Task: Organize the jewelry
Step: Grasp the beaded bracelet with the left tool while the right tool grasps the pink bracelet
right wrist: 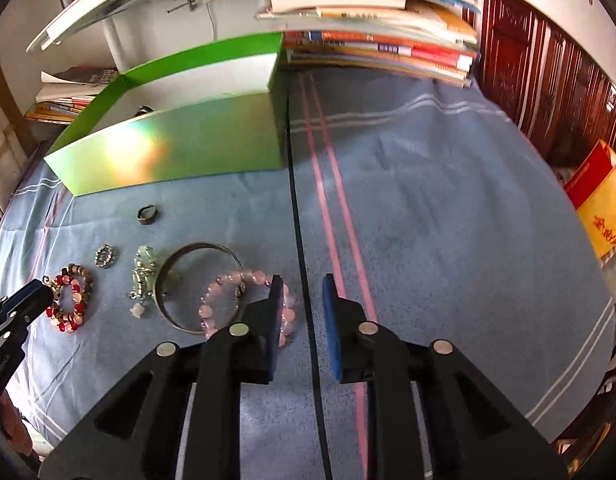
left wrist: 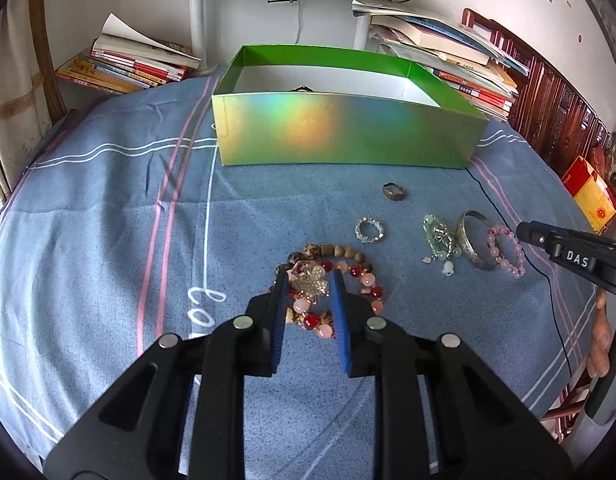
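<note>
On a blue striped cloth (left wrist: 107,220), we see jewelry laid out in front of a shiny green box (left wrist: 348,128) whose top is open.

At the left, our left gripper (left wrist: 308,284) points down at a heap of red, pink and brown bead bracelets (left wrist: 360,280). Its two blue-padded fingers (left wrist: 340,300) stand only a little apart, and a sparkly brooch (left wrist: 310,280) on top of the heap sits between them. The pads appear to press on its sides, though we cannot be sure of a firm hold.

Moving right, a small crystal ring (left wrist: 370,231) lies alone, with a bronze ring (left wrist: 394,191) beyond it, nearer the box. Next come a pale green charm bracelet (left wrist: 440,240), a silver bangle (left wrist: 474,240) and a pink bead bracelet (left wrist: 508,250), touching one another.

At the far right, our right gripper (right wrist: 301,284) hovers just beside the pink bead bracelet. Its fingers (right wrist: 330,312) are narrowly parted with nothing between them, only a thin black cable (right wrist: 297,220) on the cloth below.
</note>
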